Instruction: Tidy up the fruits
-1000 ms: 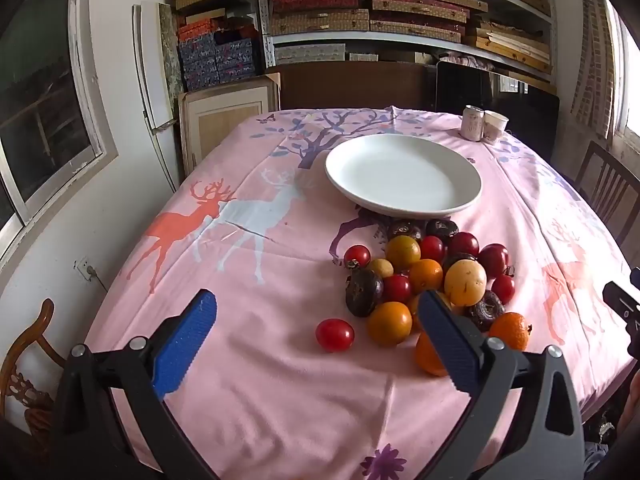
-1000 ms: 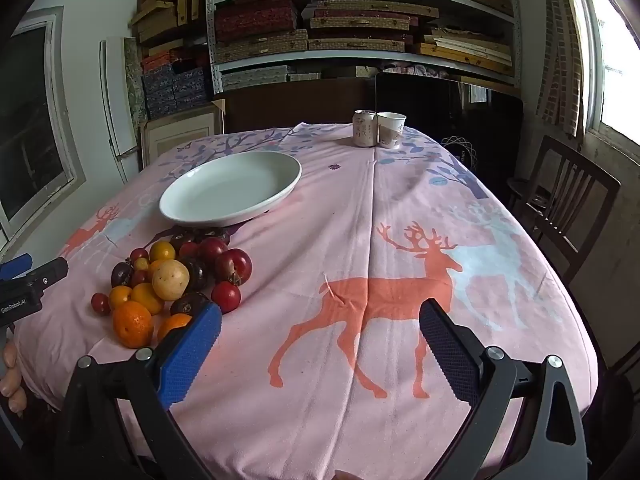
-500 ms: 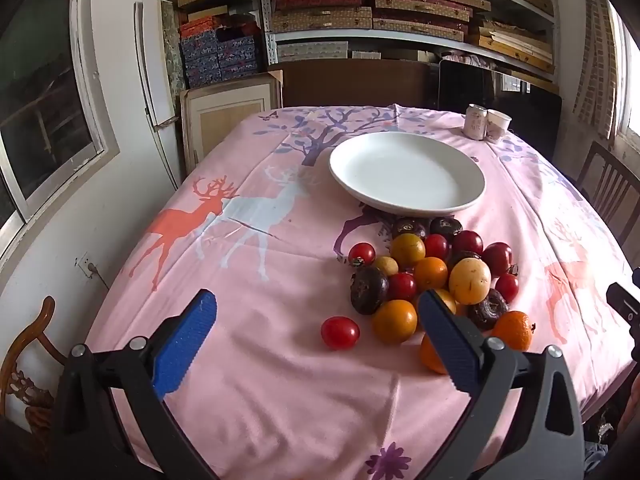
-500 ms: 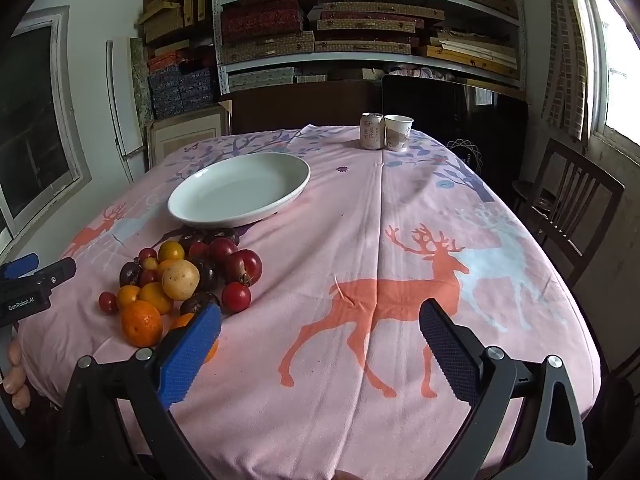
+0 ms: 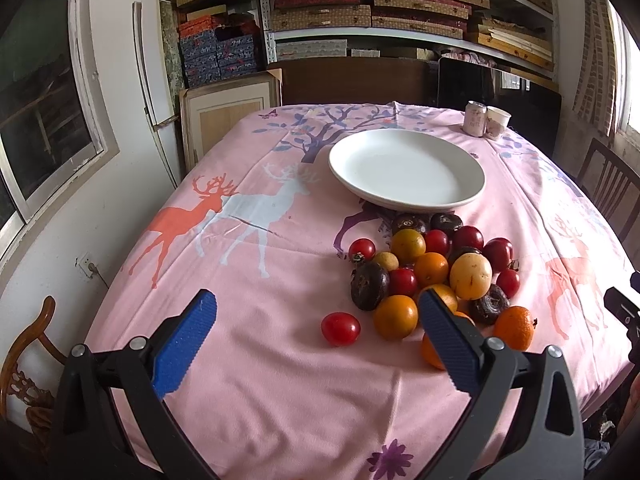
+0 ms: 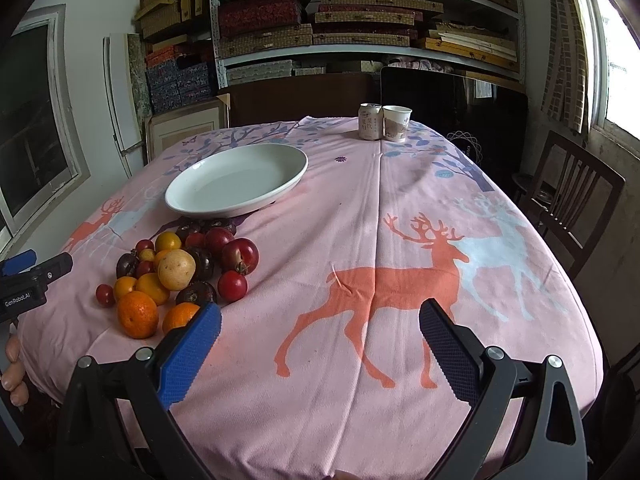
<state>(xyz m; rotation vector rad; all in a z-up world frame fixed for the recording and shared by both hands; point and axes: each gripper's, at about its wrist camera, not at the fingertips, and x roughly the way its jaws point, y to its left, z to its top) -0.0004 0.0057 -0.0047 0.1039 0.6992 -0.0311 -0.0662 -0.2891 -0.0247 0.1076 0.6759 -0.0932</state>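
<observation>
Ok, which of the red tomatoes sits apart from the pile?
The red tomato nearest the left claw. It lies alone on the pink tablecloth, just left of an orange; the other red ones are bunched in the pile.

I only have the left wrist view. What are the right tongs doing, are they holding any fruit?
Observer: No. The right tongs are open and empty, above the orange deer print.
Operator: Which fruit is nearest them?
Observer: An orange, partly hidden behind their blue finger.
Operator: Is the hand on my side visible?
Observer: Only a few fingers, at the left edge of the right wrist view.
</observation>
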